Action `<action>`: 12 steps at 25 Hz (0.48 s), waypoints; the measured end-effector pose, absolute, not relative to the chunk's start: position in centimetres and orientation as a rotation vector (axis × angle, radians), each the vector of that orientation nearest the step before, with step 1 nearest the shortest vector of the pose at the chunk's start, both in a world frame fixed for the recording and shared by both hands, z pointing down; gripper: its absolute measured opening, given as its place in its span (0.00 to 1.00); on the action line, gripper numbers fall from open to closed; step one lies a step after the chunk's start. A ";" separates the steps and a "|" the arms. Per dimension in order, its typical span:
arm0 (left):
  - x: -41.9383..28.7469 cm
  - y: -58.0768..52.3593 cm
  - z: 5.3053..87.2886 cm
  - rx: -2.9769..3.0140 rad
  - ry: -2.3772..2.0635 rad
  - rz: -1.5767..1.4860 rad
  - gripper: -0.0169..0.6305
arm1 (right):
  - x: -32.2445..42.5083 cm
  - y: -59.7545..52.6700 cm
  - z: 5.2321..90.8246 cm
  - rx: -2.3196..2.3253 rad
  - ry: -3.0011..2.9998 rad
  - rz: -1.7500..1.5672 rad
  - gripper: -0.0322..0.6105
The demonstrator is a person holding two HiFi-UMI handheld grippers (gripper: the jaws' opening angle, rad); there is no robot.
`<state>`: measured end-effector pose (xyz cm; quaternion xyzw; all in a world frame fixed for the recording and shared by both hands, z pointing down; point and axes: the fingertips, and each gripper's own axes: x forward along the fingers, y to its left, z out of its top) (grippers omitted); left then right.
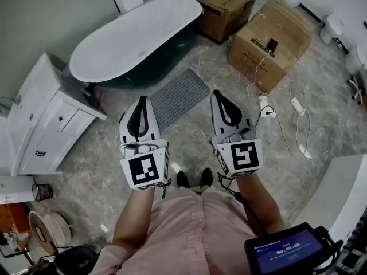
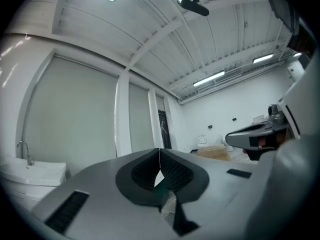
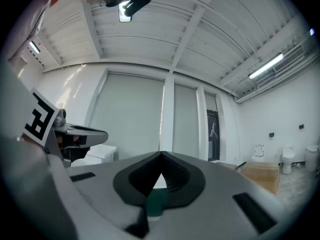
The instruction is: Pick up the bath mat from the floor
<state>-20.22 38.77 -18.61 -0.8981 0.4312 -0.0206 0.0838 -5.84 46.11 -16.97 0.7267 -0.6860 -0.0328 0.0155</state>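
- A white cabinet (image 1: 49,116) is standing along the left edge of the grey marbled floor (image 1: 309,96), with its drawers facing into the room.
- A bathtub (image 1: 135,36) with a white rim and a dark body is stretching across the upper left part of the floor, just right of the cabinet.
- The left gripper (image 1: 140,101) is being held up in front of the person. Its jaws are pressing together tip to tip with nothing between them. In the left gripper view it is pointing toward a wall and the ceiling.
- The bath mat (image 1: 179,95), grey and studded, is lying flat on the floor just beside the bathtub's near side. It is lying ahead of both grippers and touching neither. In the head view its near end is showing between the two grippers' tips.
- The person's dark shoes (image 1: 194,179) are standing on the floor short of the mat, below the two grippers.
- The right gripper (image 1: 219,94) is being held level with the left one, its jaws likewise closed and empty.
- Two cardboard boxes are sitting toward the floor's upper right corner, a darker one (image 1: 229,7) behind and a larger, paler one (image 1: 275,39) in front.
- White cables and a power strip (image 1: 265,105) are trailing over the floor from the larger box toward the right edge.
- A dark screen (image 1: 287,250) is glowing at the lower right corner of the head view.
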 end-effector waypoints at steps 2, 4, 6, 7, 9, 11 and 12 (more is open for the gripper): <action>-20.3 39.0 -18.4 -2.678 1.291 -0.068 0.06 | -5.8 46.4 -16.7 2.276 -2.130 -0.090 0.08; -20.2 39.0 -18.4 -2.677 1.293 -0.074 0.06 | -5.5 46.5 -16.6 2.283 -2.127 -0.085 0.08; -19.3 39.0 -18.5 -2.677 1.295 -0.080 0.07 | -4.5 46.5 -16.8 2.284 -2.124 -0.082 0.08; -18.7 38.9 -18.6 -2.677 1.297 -0.086 0.07 | -3.8 46.5 -16.9 2.284 -2.124 -0.081 0.08; -17.8 38.9 -18.6 -2.679 1.302 -0.096 0.06 | -2.7 46.6 -17.1 2.287 -2.138 -0.078 0.08; -17.8 38.9 -18.5 -2.679 1.306 -0.103 0.06 | -2.4 46.8 -17.1 2.301 -2.152 -0.063 0.08; -17.9 38.9 -18.4 -2.679 1.307 -0.102 0.06 | -2.3 46.9 -17.1 2.309 -2.152 -0.056 0.08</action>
